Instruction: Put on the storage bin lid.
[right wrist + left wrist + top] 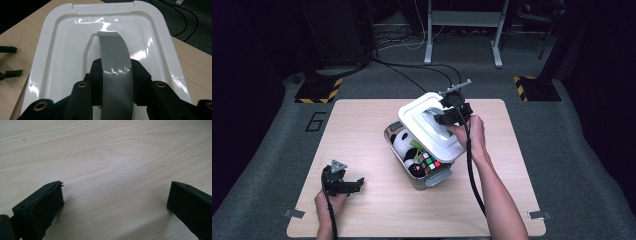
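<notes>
Right gripper view: the right gripper (115, 72) is seen clamped on the grey handle (115, 60) of the white lid (62, 50), a jaw pressed against each side of the handle. In the high view, the right gripper (451, 116) is held over the far part of the clear bin (432, 181), and the lid (432, 127) is carried tilted above the bin, its far edge raised and its near edge low over the opening. Inside the bin, below the lid's near edge, a panda plush (406, 146) and a colour cube (430, 163) are visible. Well to the left of the bin, at the near edge of the table (362, 130), the left gripper (357, 184) is held low over the wood. Its jaws are spread wide with nothing between them, as the left gripper (115, 202) view confirms.
</notes>
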`<state>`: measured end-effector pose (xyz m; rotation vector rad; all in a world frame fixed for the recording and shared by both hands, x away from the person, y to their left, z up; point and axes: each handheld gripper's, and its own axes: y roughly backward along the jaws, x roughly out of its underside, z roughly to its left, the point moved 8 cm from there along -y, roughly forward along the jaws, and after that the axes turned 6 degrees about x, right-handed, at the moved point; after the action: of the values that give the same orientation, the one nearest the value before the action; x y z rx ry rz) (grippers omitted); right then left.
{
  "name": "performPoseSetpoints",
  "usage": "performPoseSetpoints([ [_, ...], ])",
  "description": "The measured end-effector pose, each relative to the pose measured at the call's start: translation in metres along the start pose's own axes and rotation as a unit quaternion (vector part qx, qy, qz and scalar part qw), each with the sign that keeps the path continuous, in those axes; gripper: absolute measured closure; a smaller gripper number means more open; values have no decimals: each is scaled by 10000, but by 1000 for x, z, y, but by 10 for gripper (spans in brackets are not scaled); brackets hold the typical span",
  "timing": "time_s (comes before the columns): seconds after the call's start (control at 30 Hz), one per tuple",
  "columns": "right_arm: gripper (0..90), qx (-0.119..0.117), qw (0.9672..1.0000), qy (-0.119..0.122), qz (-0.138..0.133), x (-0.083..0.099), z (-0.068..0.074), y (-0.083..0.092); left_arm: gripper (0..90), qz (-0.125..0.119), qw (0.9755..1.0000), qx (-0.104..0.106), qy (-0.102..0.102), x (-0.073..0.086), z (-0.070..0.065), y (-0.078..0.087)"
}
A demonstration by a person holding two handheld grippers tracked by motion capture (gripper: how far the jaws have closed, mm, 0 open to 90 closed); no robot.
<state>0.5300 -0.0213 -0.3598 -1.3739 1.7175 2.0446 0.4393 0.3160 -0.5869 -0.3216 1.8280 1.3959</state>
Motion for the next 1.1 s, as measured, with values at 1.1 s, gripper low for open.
performPoseSetpoints([
  [1.1, 668, 2, 9983, 105, 567, 3, 60, -33, 4, 8, 10000, 13, 21, 0, 0, 0],
])
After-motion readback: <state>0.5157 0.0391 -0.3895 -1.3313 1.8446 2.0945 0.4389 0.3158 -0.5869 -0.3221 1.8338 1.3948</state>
